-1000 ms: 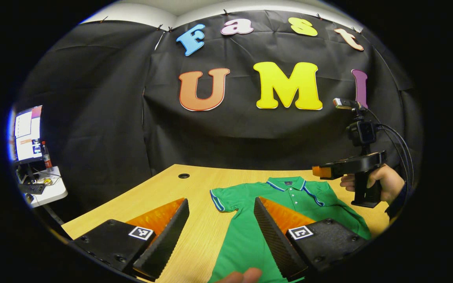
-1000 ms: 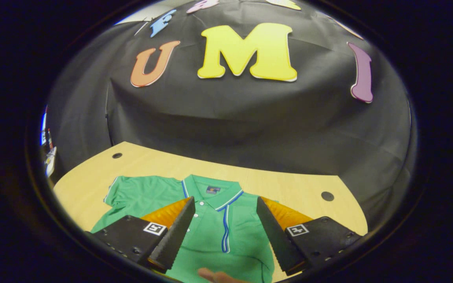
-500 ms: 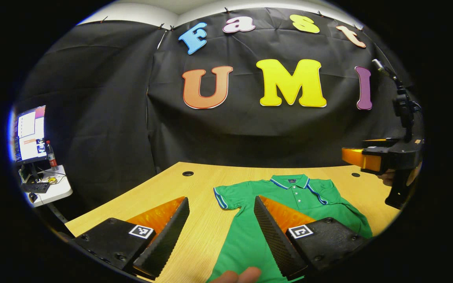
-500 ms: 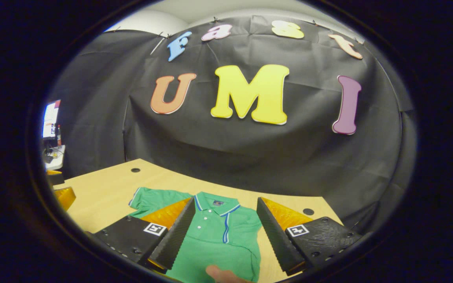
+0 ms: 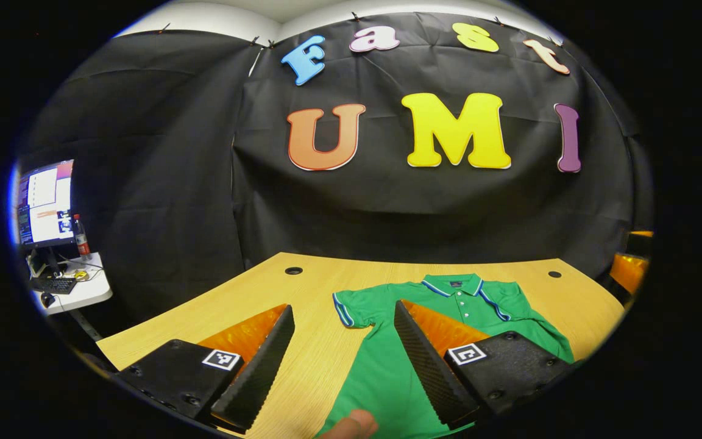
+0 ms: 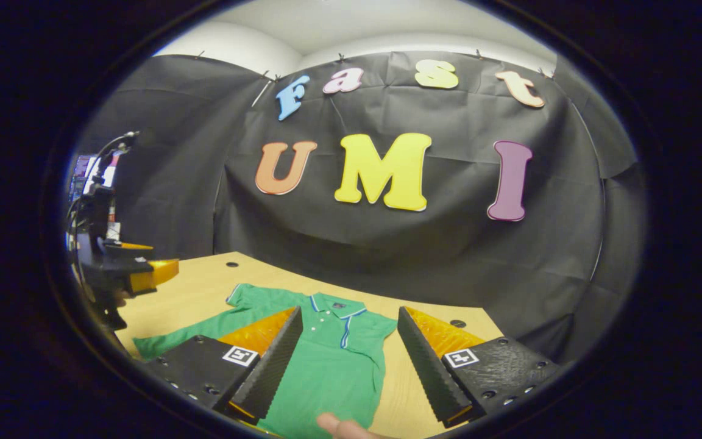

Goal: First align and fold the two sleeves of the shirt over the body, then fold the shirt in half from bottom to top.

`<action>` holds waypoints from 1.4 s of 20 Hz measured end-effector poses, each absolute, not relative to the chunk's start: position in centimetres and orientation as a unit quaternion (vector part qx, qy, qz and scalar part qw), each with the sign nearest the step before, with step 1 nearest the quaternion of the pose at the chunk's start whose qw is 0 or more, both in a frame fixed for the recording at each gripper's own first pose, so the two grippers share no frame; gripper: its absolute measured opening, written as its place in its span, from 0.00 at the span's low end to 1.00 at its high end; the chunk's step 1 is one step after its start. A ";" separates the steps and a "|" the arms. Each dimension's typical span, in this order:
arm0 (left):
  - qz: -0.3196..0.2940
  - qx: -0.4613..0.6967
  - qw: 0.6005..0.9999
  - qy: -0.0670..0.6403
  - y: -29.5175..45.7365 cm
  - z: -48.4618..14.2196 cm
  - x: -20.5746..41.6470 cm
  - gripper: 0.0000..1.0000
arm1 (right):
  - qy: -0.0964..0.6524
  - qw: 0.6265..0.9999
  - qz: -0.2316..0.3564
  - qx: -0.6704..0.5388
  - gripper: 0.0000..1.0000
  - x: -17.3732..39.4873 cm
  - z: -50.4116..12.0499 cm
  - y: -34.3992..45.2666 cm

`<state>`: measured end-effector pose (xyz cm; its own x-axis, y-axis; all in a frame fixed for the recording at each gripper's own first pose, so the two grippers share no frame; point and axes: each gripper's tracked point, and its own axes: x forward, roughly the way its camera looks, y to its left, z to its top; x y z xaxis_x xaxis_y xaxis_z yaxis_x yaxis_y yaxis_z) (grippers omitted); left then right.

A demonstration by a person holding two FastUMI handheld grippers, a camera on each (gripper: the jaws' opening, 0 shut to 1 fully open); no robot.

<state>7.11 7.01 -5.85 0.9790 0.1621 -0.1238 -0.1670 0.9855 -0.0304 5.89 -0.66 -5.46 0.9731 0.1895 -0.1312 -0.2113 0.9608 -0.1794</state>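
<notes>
Green polo shirt lies flat, collar twd tabletop's far edge, sleeves unfolded; left tool & right tool both wide, empty, poised above, prob. to start sleeves.

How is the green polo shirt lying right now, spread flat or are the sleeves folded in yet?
Spread flat. The green polo shirt lies face up on the wooden table, its sleeve out sideways, not folded over the body.

wall: black cloth | bench: light wood, cable holes | side table: monitor, bottle, keyboard
</notes>
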 end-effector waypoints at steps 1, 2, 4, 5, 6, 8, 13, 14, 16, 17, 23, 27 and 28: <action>0.083 -0.022 0.994 0.064 7.3 -6.2 7.9 1.00 | 0.055 0.989 0.104 -0.094 0.96 5.3 -5.7 -1.2; 0.085 -0.021 0.994 0.070 7.8 -6.7 8.9 1.00 | 0.055 0.989 0.106 -0.090 0.96 4.8 -6.0 -1.6; 0.086 -0.009 0.993 0.077 8.9 -7.4 12.0 1.00 | 0.054 0.989 0.108 -0.080 0.95 4.5 -6.4 -2.3; 0.093 -0.001 0.992 0.085 9.8 -8.1 13.8 1.00 | 0.054 0.990 0.108 -0.072 0.95 4.6 -6.6 -2.6; 0.094 0.003 0.991 0.097 10.5 -9.1 15.7 1.00 | 0.054 0.991 0.107 -0.062 0.96 4.9 -6.9 -3.0; 0.086 -0.020 0.986 0.143 10.8 -12.1 19.5 1.00 | 0.057 0.992 0.109 -0.040 0.96 5.6 -7.8 -3.5; 0.113 -0.027 0.972 0.206 13.1 -17.1 27.6 1.00 | 0.064 0.993 0.082 -0.047 0.95 8.6 -10.8 -5.9; 0.115 -0.032 0.969 0.217 13.2 -18.1 29.1 1.00 | 0.068 0.993 0.080 -0.050 0.95 9.0 -11.3 -6.0; 0.109 -0.057 0.964 0.236 12.9 -19.8 31.1 1.00 | 0.074 0.993 0.082 -0.051 0.95 9.6 -12.0 -6.0; 0.109 -0.063 0.961 0.247 13.0 -20.6 31.9 1.00 | 0.078 0.992 0.085 -0.049 0.95 9.8 -12.2 -5.9; 0.126 -0.054 0.949 0.283 14.1 -23.3 32.0 0.96 | 0.060 0.991 0.114 -0.046 0.95 9.5 -11.4 -4.4; 0.088 -0.031 0.951 0.294 12.3 -23.3 32.8 0.53 | 0.058 0.990 0.119 -0.056 0.95 9.4 -12.1 -4.2; 0.082 -0.027 0.951 0.296 11.8 -23.2 32.8 0.29 | 0.066 0.989 0.121 -0.055 0.95 9.4 -12.6 -4.3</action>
<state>32.84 11.84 -23.21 0.8113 0.1399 -0.5676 -0.1714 0.9852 -0.0023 9.41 -4.31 -12.60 0.9622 0.2319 -0.1429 -0.2462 0.9648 -0.0921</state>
